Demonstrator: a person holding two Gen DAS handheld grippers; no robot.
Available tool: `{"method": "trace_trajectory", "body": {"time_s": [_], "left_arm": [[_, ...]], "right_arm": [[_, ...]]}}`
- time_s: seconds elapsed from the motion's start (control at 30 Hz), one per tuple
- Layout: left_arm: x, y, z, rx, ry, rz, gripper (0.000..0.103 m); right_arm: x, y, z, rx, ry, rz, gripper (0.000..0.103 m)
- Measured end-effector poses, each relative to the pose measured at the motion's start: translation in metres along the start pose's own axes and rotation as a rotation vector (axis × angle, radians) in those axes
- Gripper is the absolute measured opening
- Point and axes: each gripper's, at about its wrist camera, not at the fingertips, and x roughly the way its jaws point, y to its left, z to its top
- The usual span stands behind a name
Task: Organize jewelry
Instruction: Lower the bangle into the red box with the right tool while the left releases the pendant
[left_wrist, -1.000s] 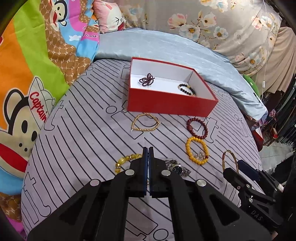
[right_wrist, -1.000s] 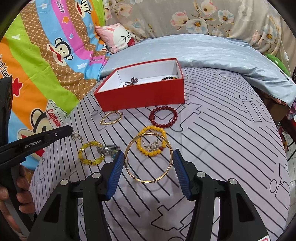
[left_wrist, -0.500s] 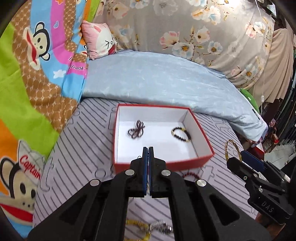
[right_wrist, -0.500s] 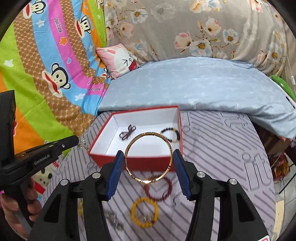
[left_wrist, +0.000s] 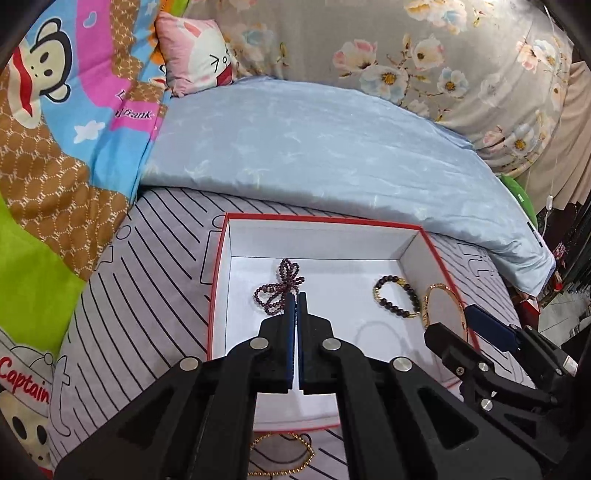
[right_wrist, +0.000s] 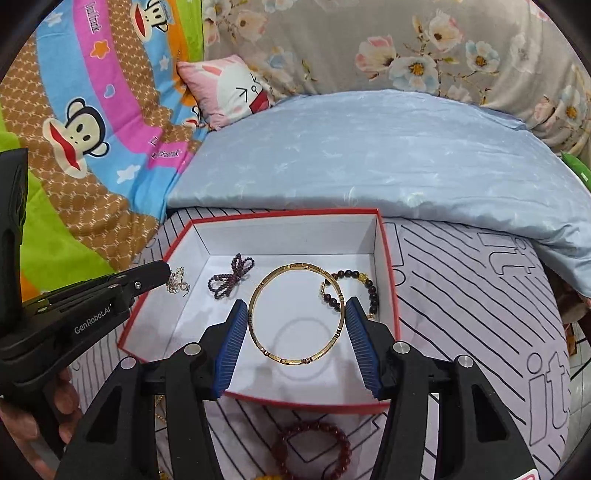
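A red box with a white inside (left_wrist: 325, 219) (right_wrist: 288, 213) lies on the striped bedcover. In it are a dark purple bead strand (left_wrist: 277, 290) (right_wrist: 229, 280) and a dark bead bracelet (left_wrist: 397, 298) (right_wrist: 364, 286). My right gripper (right_wrist: 295, 325) is shut on a gold bangle (right_wrist: 297, 318) (left_wrist: 443, 306) and holds it above the box floor. My left gripper (left_wrist: 296, 306) (right_wrist: 162, 271) is shut on a small silver chain (right_wrist: 177, 282) that hangs over the box's left side; the chain is hidden in the left wrist view.
A gold bead necklace (left_wrist: 280, 456) and a dark red bead bracelet (right_wrist: 314, 448) lie on the bedcover in front of the box. A blue quilt (left_wrist: 314, 147) lies behind the box. A cartoon blanket (right_wrist: 74, 147) is at left.
Both grippers have moved forward from the loose jewelry to over the box, the right one carrying the gold bangle, the left one the silver chain.
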Motion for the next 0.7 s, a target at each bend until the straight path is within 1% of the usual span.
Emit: {"method": "trace_trajectory", "body": {"time_s": [0.07, 0.17, 0.23, 0.3, 0.37, 0.47, 0.6, 0.7], "left_arm": [[0.01, 0.003, 0.0, 0.0, 0.014, 0.005, 0.001], [0.015, 0.005, 0.001, -0.011, 0.023, 0.009, 0.002], [0.014, 0.008, -0.001, -0.012, 0.024, 0.023, 0.009], [0.009, 0.012, -0.003, -0.023, 0.019, 0.028, 0.028], [0.002, 0.014, -0.006, -0.029, 0.009, 0.033, 0.033], [-0.011, 0.017, -0.014, -0.036, 0.001, 0.032, 0.033], [-0.028, 0.017, -0.034, -0.043, 0.007, 0.028, 0.033], [-0.035, 0.018, -0.048, -0.053, 0.018, 0.026, 0.033]], "right_arm": [[0.009, -0.001, 0.001, 0.005, 0.01, 0.001, 0.053], [0.015, -0.002, 0.0, 0.016, 0.012, -0.011, 0.054], [0.012, -0.003, -0.001, 0.022, 0.006, -0.016, 0.054], [0.008, -0.005, -0.004, 0.032, 0.004, -0.017, 0.054], [0.001, -0.005, -0.011, 0.034, 0.003, -0.019, 0.054], [-0.012, -0.003, -0.024, 0.026, 0.003, -0.028, 0.054], [-0.03, 0.002, -0.047, 0.017, 0.004, -0.041, 0.055], [-0.042, 0.004, -0.063, 0.026, 0.02, -0.034, 0.055]]}}
